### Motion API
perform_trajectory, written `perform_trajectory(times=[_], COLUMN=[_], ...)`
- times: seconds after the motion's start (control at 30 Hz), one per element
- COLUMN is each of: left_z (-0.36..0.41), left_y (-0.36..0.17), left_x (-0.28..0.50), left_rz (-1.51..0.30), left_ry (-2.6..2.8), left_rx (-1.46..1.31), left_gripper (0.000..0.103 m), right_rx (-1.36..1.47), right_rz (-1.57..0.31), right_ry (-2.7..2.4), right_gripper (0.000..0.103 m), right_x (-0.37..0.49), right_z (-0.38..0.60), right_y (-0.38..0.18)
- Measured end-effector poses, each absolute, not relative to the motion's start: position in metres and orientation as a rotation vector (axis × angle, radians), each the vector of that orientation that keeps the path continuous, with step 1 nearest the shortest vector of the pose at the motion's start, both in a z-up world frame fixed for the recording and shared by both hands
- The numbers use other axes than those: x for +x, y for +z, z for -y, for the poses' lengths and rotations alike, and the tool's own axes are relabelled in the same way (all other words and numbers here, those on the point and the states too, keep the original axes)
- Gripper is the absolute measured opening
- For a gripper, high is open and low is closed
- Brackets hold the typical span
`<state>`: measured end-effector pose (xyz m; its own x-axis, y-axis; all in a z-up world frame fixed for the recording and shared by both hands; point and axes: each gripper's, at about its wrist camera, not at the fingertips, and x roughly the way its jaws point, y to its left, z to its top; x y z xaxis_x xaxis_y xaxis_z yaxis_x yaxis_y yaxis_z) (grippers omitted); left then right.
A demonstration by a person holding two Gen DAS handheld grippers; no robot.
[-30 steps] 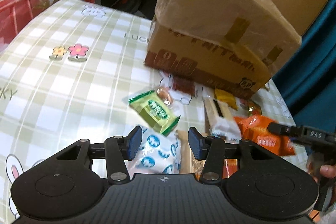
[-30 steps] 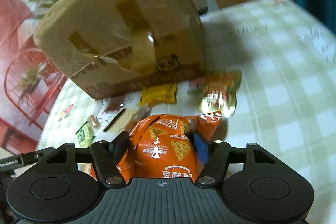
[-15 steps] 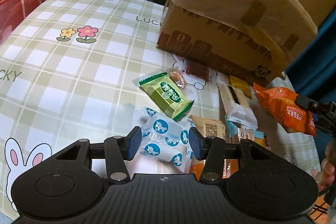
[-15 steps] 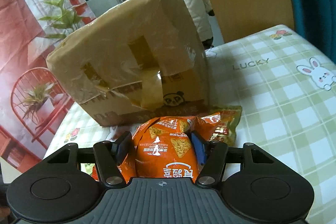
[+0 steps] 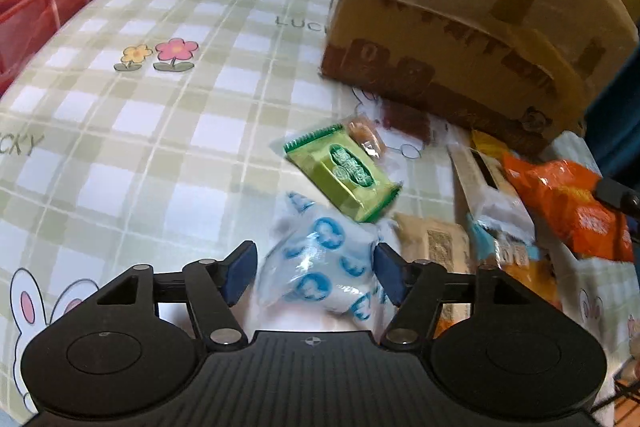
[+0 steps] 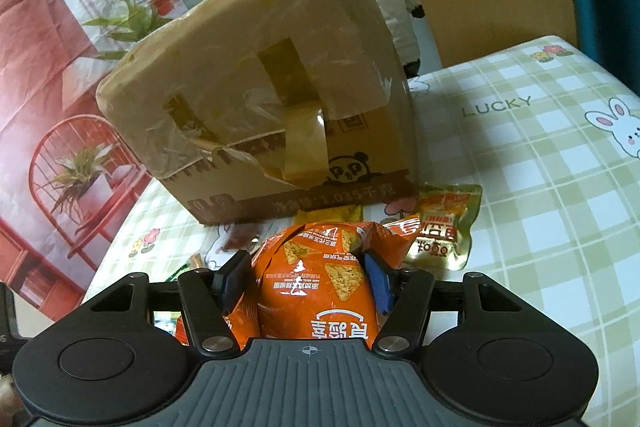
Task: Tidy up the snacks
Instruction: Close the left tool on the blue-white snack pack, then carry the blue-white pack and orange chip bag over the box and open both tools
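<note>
Several snack packets lie on the checked tablecloth (image 5: 140, 147) in front of a taped cardboard box (image 5: 460, 27). In the left wrist view my left gripper (image 5: 314, 275) hangs low over a white packet with blue prints (image 5: 320, 263). Its jaws are opening and the packet sits between them; a gap shows at the left pad (image 5: 240, 273). A green packet (image 5: 344, 175) lies just beyond. In the right wrist view my right gripper (image 6: 306, 279) is shut on an orange chip bag (image 6: 320, 307), held above the table near the cardboard box (image 6: 260, 99). That orange chip bag (image 5: 568, 203) also shows at the right of the left wrist view.
A gold packet (image 6: 444, 227) and a yellow one (image 6: 328, 215) lie at the box's foot. A long white packet (image 5: 492, 187), a tan one (image 5: 436, 243) and a small brown sweet (image 5: 364, 135) crowd the right. A red-and-white wall hanging (image 6: 60, 67) stands behind.
My left gripper has sunk toward the white and blue packet and its jaws have spread wider around it. My right gripper has lifted the orange chip bag off the table.
</note>
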<state>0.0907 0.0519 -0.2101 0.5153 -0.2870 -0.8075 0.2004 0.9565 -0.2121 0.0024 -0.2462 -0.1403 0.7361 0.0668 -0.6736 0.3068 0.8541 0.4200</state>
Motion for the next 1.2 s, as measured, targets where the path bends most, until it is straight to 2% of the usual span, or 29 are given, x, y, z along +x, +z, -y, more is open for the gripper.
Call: perform_trajectory(times=[0.07, 0.1, 0.37, 0.8, 1.2], left_z=[-0.05, -0.051, -0.058, -0.084, -0.075], left_y=[-0.21, -0.21, -0.207, -0.154, -0.08], left_x=[0.095, 0.098, 0.109, 0.084, 0.095], left_rz=[-0.975, -0.969, -0.944, -0.792, -0.567], left_ry=[-0.286, -0.281, -0.275, -0.227, -0.269], left_rx=[-0.067, -0.064, -0.101, -0.18, -0.203], left_gripper=[0.062, 0.057, 0.049, 0.048, 0.049], right_rx=[0.543, 0.542, 0.547, 0.481, 0.433], right_rz=[-0.739, -0.738, -0.734, -0.702, -0.466], right_ry=[-0.138, -0.138, -0.146, -0.195, -0.302], right_gripper=[0.057, 0.057, 0.057, 0.057, 0.057], right_x=[0.002, 0.001, -0.001, -0.014, -0.044], right_z=[0.246, 0.246, 0.247, 0.258, 0.288], right_y=[-0.141, -0.14, -0.141, -0.129, -0.069])
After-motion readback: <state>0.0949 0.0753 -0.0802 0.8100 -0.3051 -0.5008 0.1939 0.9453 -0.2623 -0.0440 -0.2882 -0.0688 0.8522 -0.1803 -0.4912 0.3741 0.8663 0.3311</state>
